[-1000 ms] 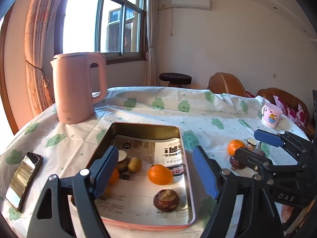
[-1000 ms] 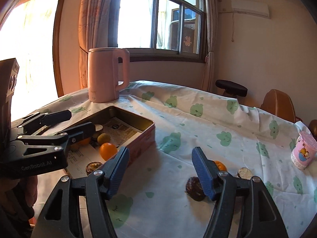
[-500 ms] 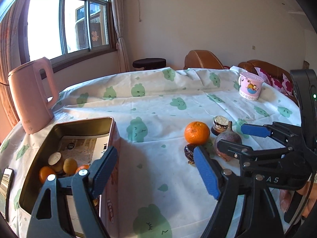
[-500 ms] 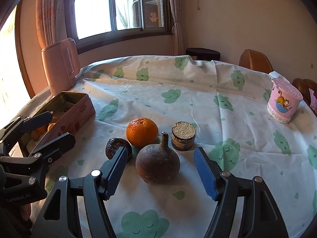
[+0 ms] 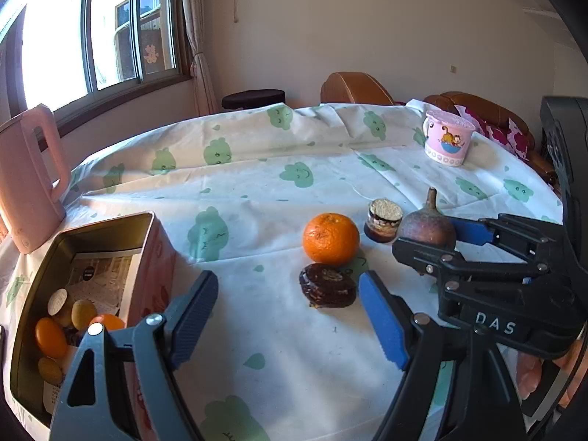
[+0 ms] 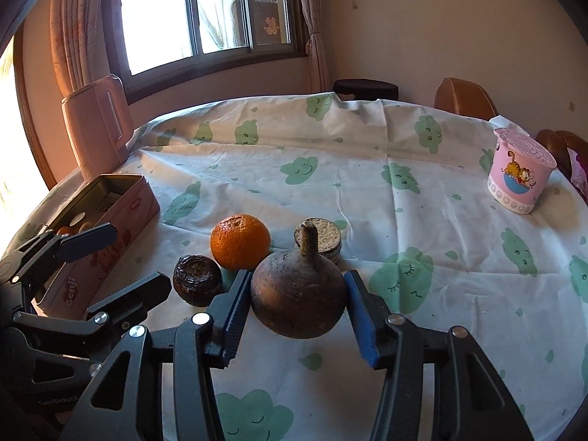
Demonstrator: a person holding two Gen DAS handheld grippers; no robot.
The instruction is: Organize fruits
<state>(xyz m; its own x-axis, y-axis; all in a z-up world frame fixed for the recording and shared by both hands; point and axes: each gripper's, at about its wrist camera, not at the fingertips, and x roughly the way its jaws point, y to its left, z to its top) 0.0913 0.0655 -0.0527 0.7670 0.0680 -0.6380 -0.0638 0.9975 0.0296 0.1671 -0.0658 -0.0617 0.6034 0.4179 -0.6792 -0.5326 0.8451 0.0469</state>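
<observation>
My right gripper (image 6: 294, 307) is sitting low over the tablecloth (image 6: 367, 169), its jaws just closing in around the brown stemmed fruit (image 6: 299, 294). Both blue pads are lying against the fruit's flanks, so I am pinching it; the fruit is standing upright on the cloth, stem up.

Just behind it: an orange (image 6: 240, 241) to the left, and a small round jar with a grainy top (image 6: 323, 237) partly hidden by the stem. A dark wrinkled fruit (image 6: 196, 280) is lying left of my left pad, near it, not touching as far as I can tell.

My left gripper (image 5: 288, 321) is hovering with jaws spread wide, nothing between them. Its right pad is sitting just beside the dark wrinkled fruit (image 5: 327, 286).

The pink tin (image 5: 147, 257) is resting open at the table's left edge, holding several small orange and yellow fruits (image 5: 51, 336) on printed paper. A pink kettle (image 6: 97, 125) is standing behind the tin. A pink cartoon cup (image 6: 520, 174) is standing far right, well apart from the fruit.
</observation>
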